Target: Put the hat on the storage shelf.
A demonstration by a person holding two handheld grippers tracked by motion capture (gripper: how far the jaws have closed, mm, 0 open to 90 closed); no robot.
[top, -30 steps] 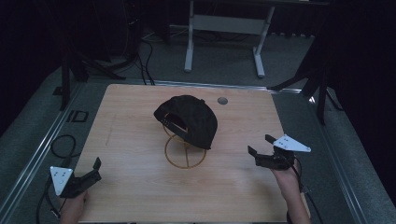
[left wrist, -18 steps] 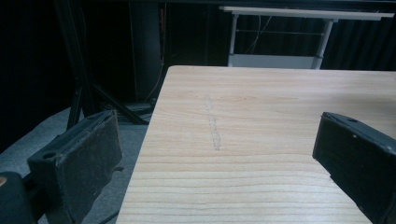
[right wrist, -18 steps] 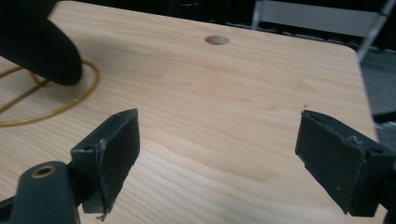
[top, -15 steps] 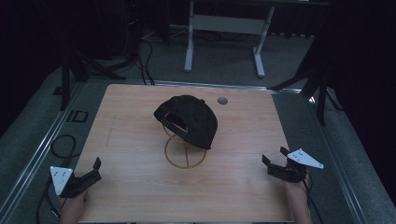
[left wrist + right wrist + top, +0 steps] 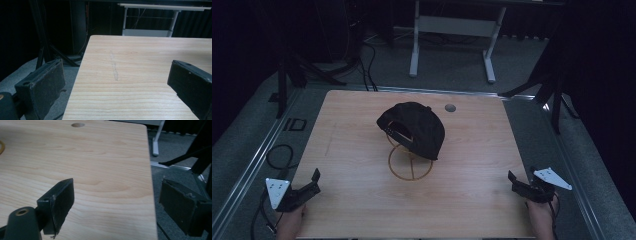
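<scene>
The right gripper point(image 5: 515, 180) has drawn back to the table's point(image 5: 472, 150) near right corner, jaws spread and empty. The left gripper point(image 5: 312, 182) sits at the near left corner, likewise agape. A black cap point(image 5: 417, 127) rests on a wire stand point(image 5: 409, 167) mid-table.

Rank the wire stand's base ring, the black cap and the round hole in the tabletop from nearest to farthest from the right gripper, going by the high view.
Measured from the right gripper at the table's near right corner:
1. Base ring of the wire stand, table centre, nearest.
2. Black cap, sitting on the stand, just behind the ring.
3. Round hole, near the far edge, farthest.
</scene>
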